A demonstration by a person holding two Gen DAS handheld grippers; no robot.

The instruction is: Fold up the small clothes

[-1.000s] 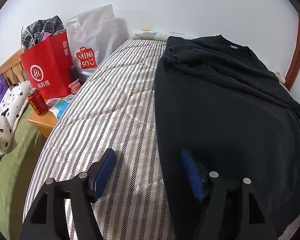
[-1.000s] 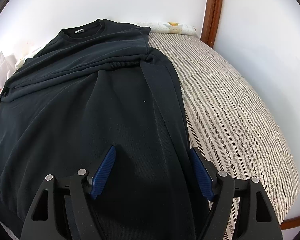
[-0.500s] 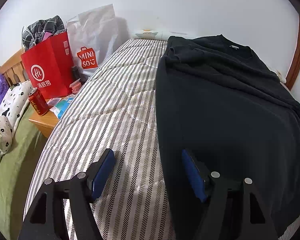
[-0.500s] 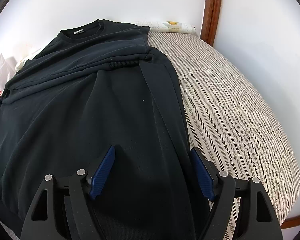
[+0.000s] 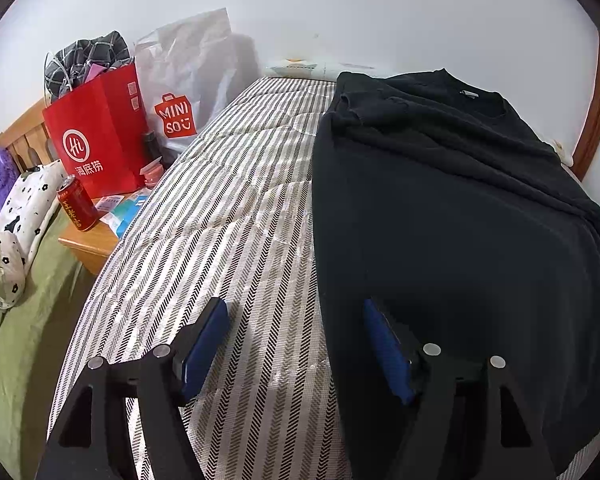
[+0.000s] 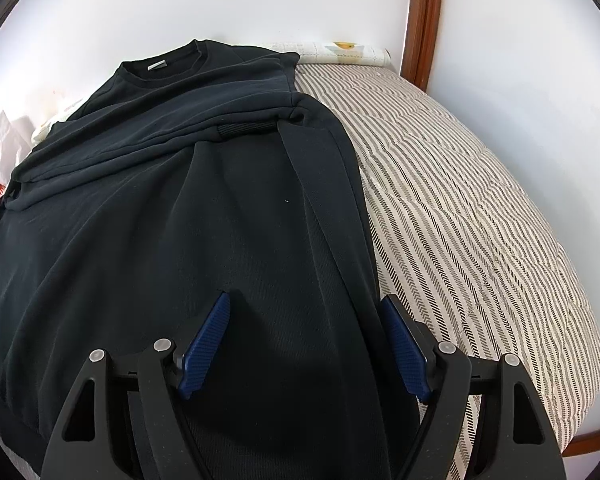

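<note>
A black sweatshirt [image 5: 452,216] lies spread on the striped mattress [image 5: 228,232], collar at the far end, both sleeves folded across the chest. It also shows in the right wrist view [image 6: 180,216]. My left gripper [image 5: 294,340] is open and empty, hovering over the garment's left edge near the hem, one finger above the mattress and one above the cloth. My right gripper [image 6: 306,336] is open and empty over the garment's right side near the hem, its right finger above the cloth's edge.
A red paper bag [image 5: 96,148], a white Miniso bag [image 5: 188,80] and a red can [image 5: 76,208] stand on a wooden nightstand [image 5: 88,244] left of the bed. A wall and a brown wooden frame [image 6: 424,20] lie at the far end. Bare mattress [image 6: 480,220] extends right.
Both grippers have shifted slightly; the views have barely changed. The sweatshirt has not moved and both grippers stay open.
</note>
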